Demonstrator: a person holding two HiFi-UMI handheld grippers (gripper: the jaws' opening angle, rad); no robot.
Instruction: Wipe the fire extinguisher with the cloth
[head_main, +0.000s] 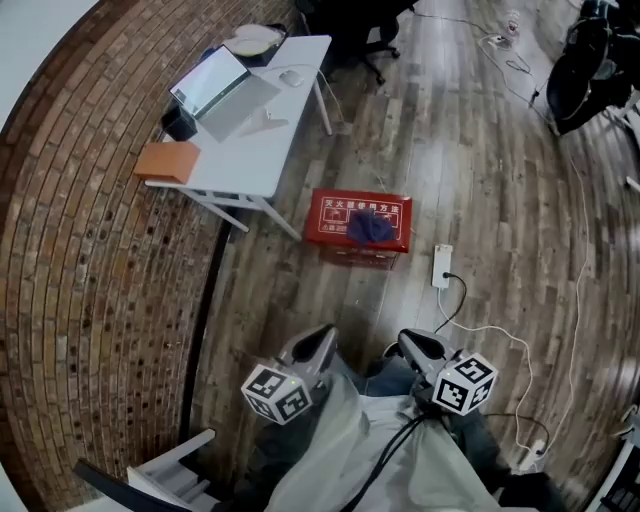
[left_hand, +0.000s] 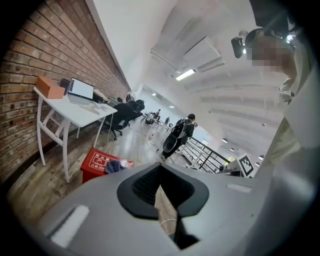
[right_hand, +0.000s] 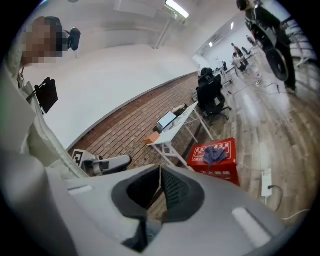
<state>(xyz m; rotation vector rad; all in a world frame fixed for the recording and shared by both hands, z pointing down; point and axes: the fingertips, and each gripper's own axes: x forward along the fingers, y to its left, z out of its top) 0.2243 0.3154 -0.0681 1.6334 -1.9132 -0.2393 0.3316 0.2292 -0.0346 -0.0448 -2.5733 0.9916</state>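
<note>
A red fire extinguisher box (head_main: 335, 215) stands on the wooden floor ahead of me, with a crumpled blue cloth (head_main: 370, 228) lying on its lid. No bare extinguisher shows. My left gripper (head_main: 325, 336) and right gripper (head_main: 406, 344) are held close to my body, well short of the box, both shut with nothing between the jaws. The left gripper view has the left gripper (left_hand: 160, 174) shut in front, with the box (left_hand: 96, 162) and cloth (left_hand: 115, 165) low on the left. From the right gripper (right_hand: 160, 172), also shut, the box (right_hand: 222, 169) and cloth (right_hand: 214, 154) lie to the right.
A white table (head_main: 250, 150) left of the box carries a laptop (head_main: 212, 82) and an orange box (head_main: 168, 160), along a curved brick wall (head_main: 80, 260). A white power strip (head_main: 443, 266) and cable lie right of the red box. A person (left_hand: 179, 133) stands far off.
</note>
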